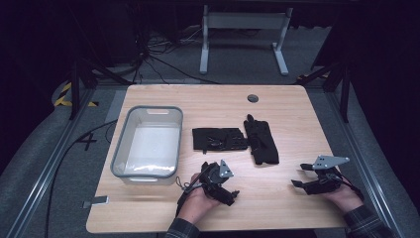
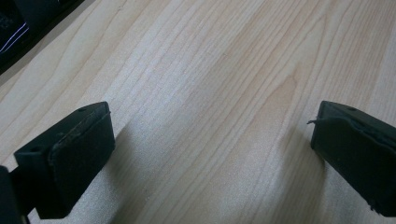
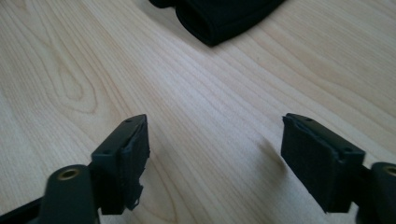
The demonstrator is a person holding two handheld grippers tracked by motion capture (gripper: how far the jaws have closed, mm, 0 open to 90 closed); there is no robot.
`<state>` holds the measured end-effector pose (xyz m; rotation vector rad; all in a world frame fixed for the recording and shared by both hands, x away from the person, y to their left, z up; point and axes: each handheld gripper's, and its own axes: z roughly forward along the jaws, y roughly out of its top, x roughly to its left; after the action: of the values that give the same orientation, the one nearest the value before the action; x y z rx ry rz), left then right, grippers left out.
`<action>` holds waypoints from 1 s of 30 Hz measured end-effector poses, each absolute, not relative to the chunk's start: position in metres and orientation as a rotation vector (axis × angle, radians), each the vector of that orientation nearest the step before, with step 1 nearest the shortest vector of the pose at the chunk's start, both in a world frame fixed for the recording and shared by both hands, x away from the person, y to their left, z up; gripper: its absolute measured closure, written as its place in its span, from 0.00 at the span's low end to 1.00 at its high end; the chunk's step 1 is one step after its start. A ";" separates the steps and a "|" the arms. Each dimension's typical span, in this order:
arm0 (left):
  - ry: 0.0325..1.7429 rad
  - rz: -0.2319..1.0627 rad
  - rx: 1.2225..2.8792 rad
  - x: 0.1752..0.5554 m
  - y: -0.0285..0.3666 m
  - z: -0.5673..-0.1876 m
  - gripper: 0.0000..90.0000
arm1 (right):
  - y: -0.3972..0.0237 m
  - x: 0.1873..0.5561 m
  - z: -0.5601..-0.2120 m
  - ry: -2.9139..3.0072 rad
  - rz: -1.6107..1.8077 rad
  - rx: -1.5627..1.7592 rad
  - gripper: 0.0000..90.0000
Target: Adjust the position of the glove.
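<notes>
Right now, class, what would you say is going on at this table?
A person holds a gripper in each hand over a wooden table. The left gripper and right gripper both stand open, holding nothing. Two black gloves lie ahead: one glove flat, the other glove beside it. A clear plastic bin sits at the left, nothing visible inside.

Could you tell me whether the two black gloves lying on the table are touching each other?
Cannot tell. In the high view the flat glove and the upright glove lie side by side with edges meeting or nearly so; both are black, so no gap or contact shows plainly.
</notes>
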<state>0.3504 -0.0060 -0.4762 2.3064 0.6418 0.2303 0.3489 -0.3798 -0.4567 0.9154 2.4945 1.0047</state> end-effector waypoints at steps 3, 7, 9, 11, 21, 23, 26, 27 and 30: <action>0.642 0.230 2.306 0.350 -0.006 -0.476 0.00 | -0.377 0.351 -0.453 2.496 1.032 0.895 0.44; 0.642 0.230 2.306 0.350 -0.006 -0.476 0.00 | -0.372 0.355 -0.448 2.495 1.058 0.875 0.58; 0.641 0.230 2.306 0.350 -0.006 -0.476 0.00 | -0.370 0.357 -0.447 2.498 1.071 0.876 0.64; 0.641 0.230 2.306 0.350 -0.006 -0.476 0.00 | -0.369 0.359 -0.446 2.508 1.085 0.872 0.69; 0.640 0.229 2.306 0.350 -0.006 -0.476 0.00 | -0.356 0.378 -0.442 2.503 1.116 0.837 0.73; 0.640 0.229 2.306 0.350 -0.006 -0.476 0.00 | -0.352 0.384 -0.442 2.504 1.122 0.830 0.74; 0.640 0.229 2.306 0.350 -0.006 -0.476 0.00 | -0.348 0.389 -0.442 2.504 1.135 0.821 0.74; 0.640 0.229 2.306 0.350 -0.006 -0.476 0.00 | -0.345 0.393 -0.442 2.509 1.138 0.816 0.74; 0.640 0.229 2.306 0.350 -0.006 -0.476 0.00 | -0.342 0.396 -0.443 2.511 1.147 0.809 0.74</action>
<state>0.3505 -0.0060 -0.4762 2.3061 0.6402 0.2293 0.3963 -0.3418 -0.4430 0.8090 2.5113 1.1474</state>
